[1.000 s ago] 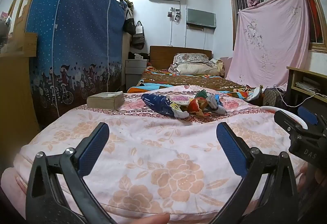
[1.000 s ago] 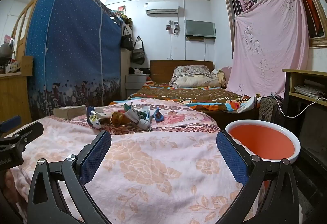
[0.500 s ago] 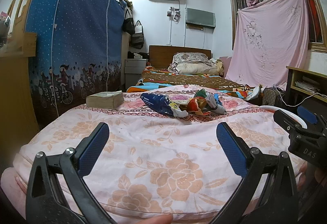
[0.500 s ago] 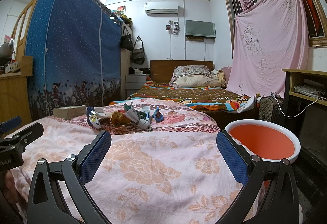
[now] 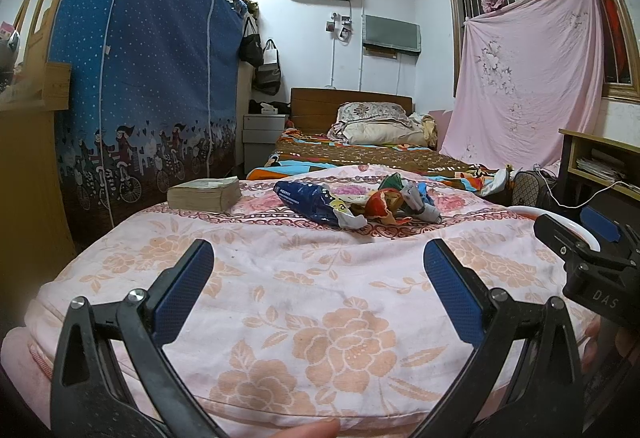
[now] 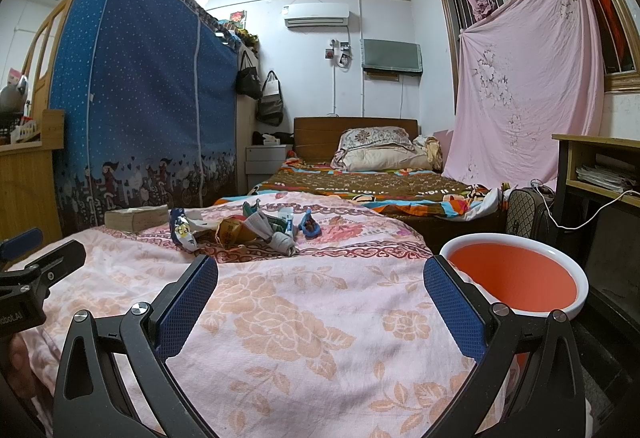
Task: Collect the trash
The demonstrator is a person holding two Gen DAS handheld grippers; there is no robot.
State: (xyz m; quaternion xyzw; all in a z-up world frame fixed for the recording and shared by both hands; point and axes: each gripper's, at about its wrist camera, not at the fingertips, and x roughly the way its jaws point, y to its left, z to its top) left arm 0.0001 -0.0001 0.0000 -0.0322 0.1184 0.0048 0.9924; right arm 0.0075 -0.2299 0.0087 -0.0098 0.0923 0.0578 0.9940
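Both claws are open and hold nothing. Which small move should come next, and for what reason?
Probably reach the left claw forward toward the blue wrapper, the nearest piece of the trash pile. Both claws are open and empty, the right claw too, and the pile lies well ahead on the floral bedspread, untouched. The orange basin stands beside the bed on the right, so the right claw could take the pieces nearer to it.

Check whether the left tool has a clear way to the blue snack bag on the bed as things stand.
Probably yes. The left tool is open and empty, and only bare floral bedspread lies between it and the blue snack bag. The book sits off to the side, but the bag is still well ahead.
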